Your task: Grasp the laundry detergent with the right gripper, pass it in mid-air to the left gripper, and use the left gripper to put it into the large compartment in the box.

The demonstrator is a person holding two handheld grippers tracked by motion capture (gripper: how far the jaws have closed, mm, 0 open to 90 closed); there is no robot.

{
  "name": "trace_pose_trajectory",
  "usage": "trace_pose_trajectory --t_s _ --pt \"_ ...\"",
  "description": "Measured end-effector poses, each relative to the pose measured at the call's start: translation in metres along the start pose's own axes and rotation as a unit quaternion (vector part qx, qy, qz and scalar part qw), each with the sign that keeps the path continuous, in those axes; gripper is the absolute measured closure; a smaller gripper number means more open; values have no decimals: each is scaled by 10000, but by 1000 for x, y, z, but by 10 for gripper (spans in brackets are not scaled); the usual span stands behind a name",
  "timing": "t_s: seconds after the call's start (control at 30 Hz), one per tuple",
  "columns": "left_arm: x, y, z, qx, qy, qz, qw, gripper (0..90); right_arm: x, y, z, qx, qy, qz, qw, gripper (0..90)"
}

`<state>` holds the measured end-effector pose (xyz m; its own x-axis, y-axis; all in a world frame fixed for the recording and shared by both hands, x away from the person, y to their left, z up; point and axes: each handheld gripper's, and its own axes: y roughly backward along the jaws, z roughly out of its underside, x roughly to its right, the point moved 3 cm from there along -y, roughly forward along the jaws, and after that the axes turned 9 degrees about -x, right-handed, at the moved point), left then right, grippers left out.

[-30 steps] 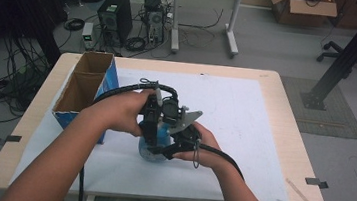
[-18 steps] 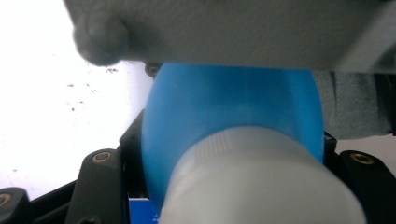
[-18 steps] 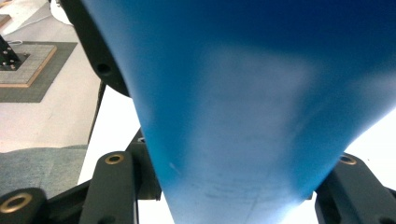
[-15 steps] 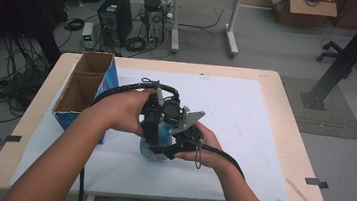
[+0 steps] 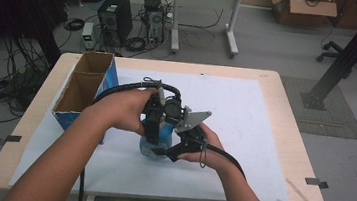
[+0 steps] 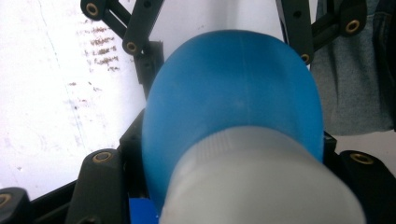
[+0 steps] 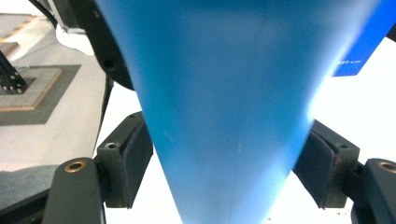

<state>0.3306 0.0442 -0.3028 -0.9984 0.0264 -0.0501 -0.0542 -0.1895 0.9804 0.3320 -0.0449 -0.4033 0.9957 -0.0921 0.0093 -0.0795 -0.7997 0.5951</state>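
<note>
A blue bottle (image 5: 157, 146) with a pale grey cap (image 6: 261, 186) stands on the white sheet (image 5: 259, 124) at the near middle of the table (image 5: 291, 107), just right of the open cardboard box (image 5: 87, 88). The left gripper (image 5: 151, 135) comes down from above and is clenched on the bottle near its cap. The right gripper (image 5: 161, 152) reaches in from the right, low on the bottle; its jaws have just been opening, and its pads (image 7: 135, 163) now stand beside the blue body with a thin gap, released.
</note>
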Motion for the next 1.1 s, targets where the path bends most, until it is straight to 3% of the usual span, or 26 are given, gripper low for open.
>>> trace_pose_trajectory --t_s 0.3,0.33,0.53,0.77,1.1 --pt "0 2 -2 -5 -3 6 10000 388 -1 2 4 179 -136 -160 9996 200" --pt "0 3 -2 -19 -5 10 10000 388 0 1 6 208 -129 -112 9996 136" --pt "-1 8 -1 -44 44 23 10000 387 0 4 9 324 -236 -145 9991 9" --pt "-2 12 1 -114 133 66 9998 387 2 15 12 409 -264 -204 9986 3" --pt "-3 21 5 -75 134 50 9999 387 7 47 17 531 -227 -230 9981 3"
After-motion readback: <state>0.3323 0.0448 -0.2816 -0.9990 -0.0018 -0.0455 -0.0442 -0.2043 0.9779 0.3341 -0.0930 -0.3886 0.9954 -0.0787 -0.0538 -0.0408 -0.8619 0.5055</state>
